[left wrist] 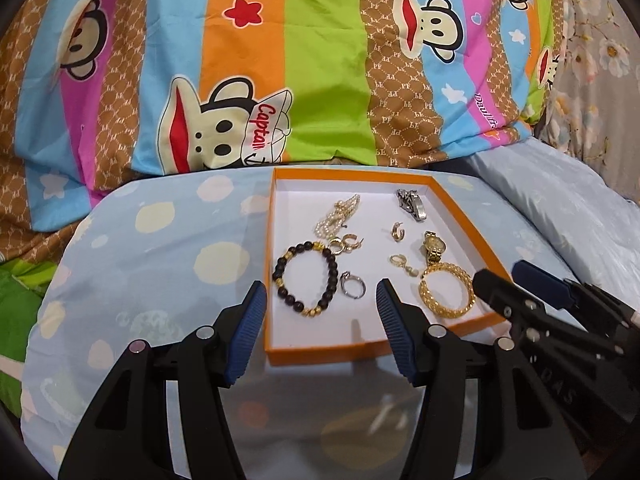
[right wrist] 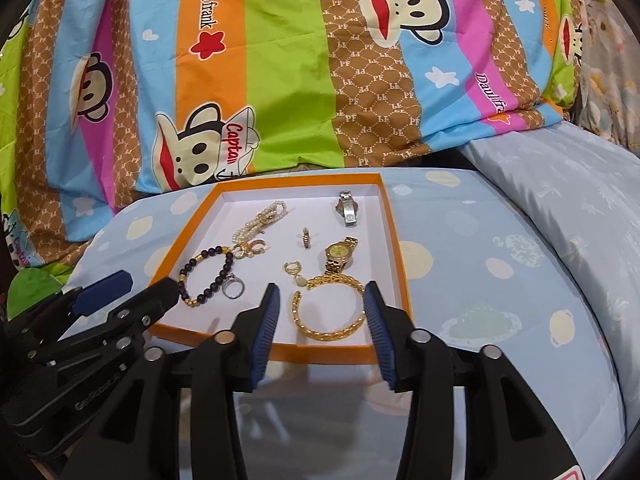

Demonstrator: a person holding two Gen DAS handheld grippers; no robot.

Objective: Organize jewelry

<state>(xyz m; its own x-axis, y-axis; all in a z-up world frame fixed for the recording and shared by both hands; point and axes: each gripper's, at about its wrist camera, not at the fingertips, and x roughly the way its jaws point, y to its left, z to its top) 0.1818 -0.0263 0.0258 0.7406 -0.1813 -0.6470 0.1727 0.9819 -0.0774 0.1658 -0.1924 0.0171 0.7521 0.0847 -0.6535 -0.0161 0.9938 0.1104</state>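
An orange-rimmed tray (left wrist: pixel 269 264) with a white floor lies on a blue spotted cloth; it also shows in the right wrist view (right wrist: pixel 394 236). In it lie a black bead bracelet (left wrist: pixel 305 276), a pearl strand (left wrist: pixel 338 216), a silver ring (left wrist: pixel 353 285), a gold chain bracelet (left wrist: pixel 446 294), a gold watch (left wrist: pixel 433 246), a silver watch (left wrist: pixel 412 203) and small gold earrings (left wrist: pixel 397 232). My left gripper (left wrist: pixel 322 300) is open and empty above the tray's near edge. My right gripper (right wrist: pixel 320 304) is open and empty, astride the gold chain bracelet (right wrist: pixel 332 312).
A striped cartoon-monkey quilt (left wrist: pixel 248 60) is piled behind the tray. A pale blue pillow (right wrist: pixel 560 200) lies at the right. The right gripper's fingers (left wrist: pixel 496 292) reach over the tray's right corner in the left wrist view; the left gripper's fingers (right wrist: pixel 104 290) show at the left in the right wrist view.
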